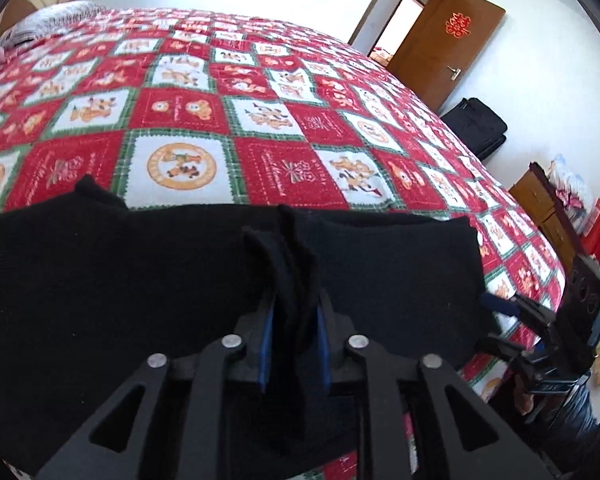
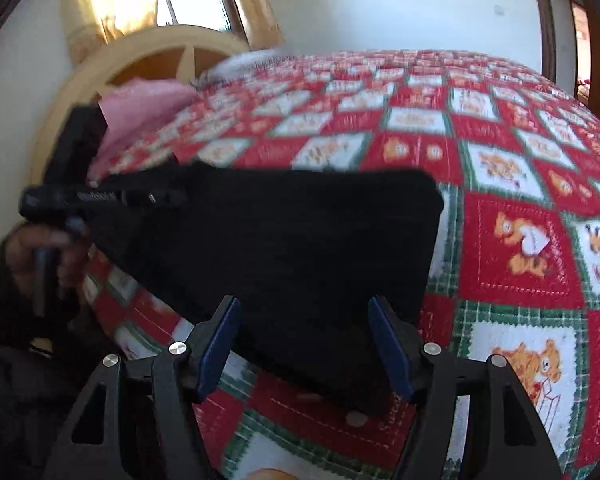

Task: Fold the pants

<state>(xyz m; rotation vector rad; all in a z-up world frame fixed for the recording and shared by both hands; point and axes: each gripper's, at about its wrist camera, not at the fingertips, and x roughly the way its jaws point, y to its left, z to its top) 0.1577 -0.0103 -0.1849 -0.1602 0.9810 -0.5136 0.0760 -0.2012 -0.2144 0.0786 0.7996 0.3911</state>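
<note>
My left gripper pinches a bunched fold of the black pants; my right gripper gapes wide at their near edge. Open quilt beyond reads "HOLIDAY".

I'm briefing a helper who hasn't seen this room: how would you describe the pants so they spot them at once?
Start from the bed with the red, white and green patchwork quilt. Near its closest edge lie the pants, a flat folded black slab of fabric; the left gripper pinches a bunch of it, and the right gripper stands open over it. They are the only plain black cloth on the quilt.
</note>
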